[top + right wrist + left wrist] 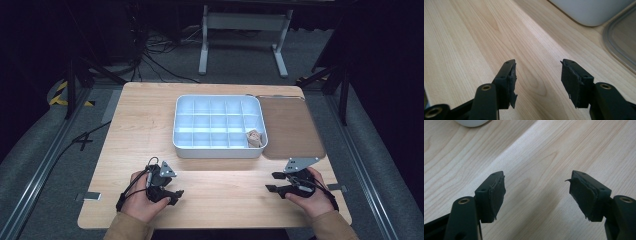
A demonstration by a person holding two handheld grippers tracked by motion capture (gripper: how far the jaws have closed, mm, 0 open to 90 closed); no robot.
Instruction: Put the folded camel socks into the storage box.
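A white compartment tray (218,148) stands at the middle of the wooden table (130,130). A small tan object (254,138) lies in its near right compartment. My left gripper (174,196) rests low over the near left part of the table, jaws open and pointing right, nothing between them (537,192). My right gripper (272,182) sits over the near right part, pointing left, jaws open and empty (537,80). In the right gripper view the tray's wall (589,12) is ahead at the upper right.
A clear lid (290,127) lies flat on the table just right of the tray; its rim (616,47) runs along the right of the right gripper view. The table's near edge is close behind both hands. A metal frame (242,35) stands on the floor beyond.
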